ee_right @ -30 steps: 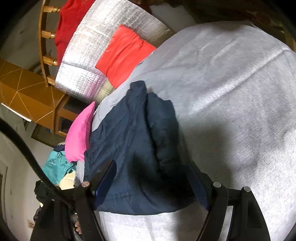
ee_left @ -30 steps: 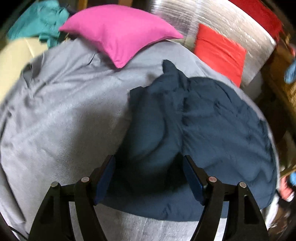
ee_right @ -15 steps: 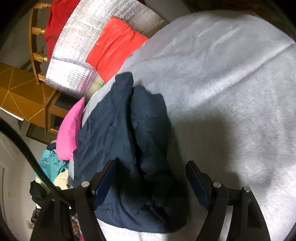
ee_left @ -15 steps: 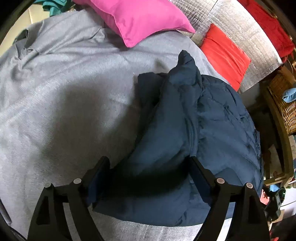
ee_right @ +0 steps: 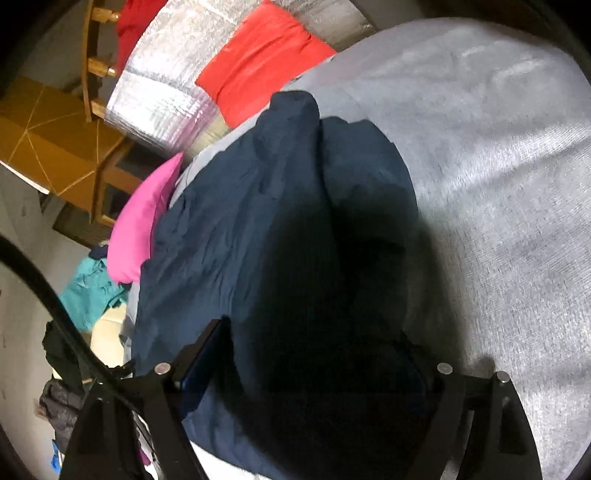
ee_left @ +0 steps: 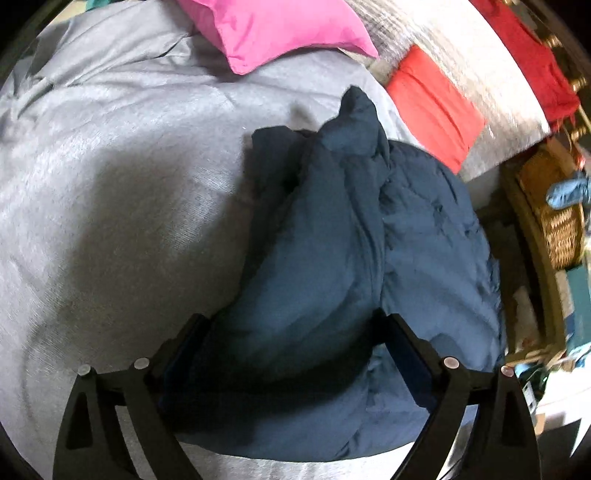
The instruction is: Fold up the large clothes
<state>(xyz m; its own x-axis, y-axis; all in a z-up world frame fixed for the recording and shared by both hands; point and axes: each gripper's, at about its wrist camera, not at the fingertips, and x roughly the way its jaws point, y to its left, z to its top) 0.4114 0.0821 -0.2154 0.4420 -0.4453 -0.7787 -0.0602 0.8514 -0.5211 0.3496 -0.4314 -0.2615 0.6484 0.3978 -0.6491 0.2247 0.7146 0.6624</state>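
Observation:
A dark navy padded jacket [ee_left: 369, 240] lies bunched and partly folded on a grey bedsheet [ee_left: 110, 184]. It also shows in the right wrist view [ee_right: 277, 221]. My left gripper [ee_left: 291, 354] is open, its jaws wide apart, with a puffy fold of the jacket bulging between them. My right gripper [ee_right: 317, 350] is open too, low over the jacket's near end, with dark fabric filling the gap between its jaws. Whether the pads touch the fabric is hidden in shadow.
A pink pillow [ee_left: 273, 29] and a red cushion [ee_left: 436, 107] lie at the head of the bed against a silver quilted panel [ee_right: 166, 92]. A wicker basket [ee_left: 554, 206] stands off the bed's right side. Teal clothing [ee_right: 92, 291] is piled beyond the pillow.
Both grippers have moved closer and lower over the jacket. The jacket's fold has bunched up higher between the left jaws. Both stay open.

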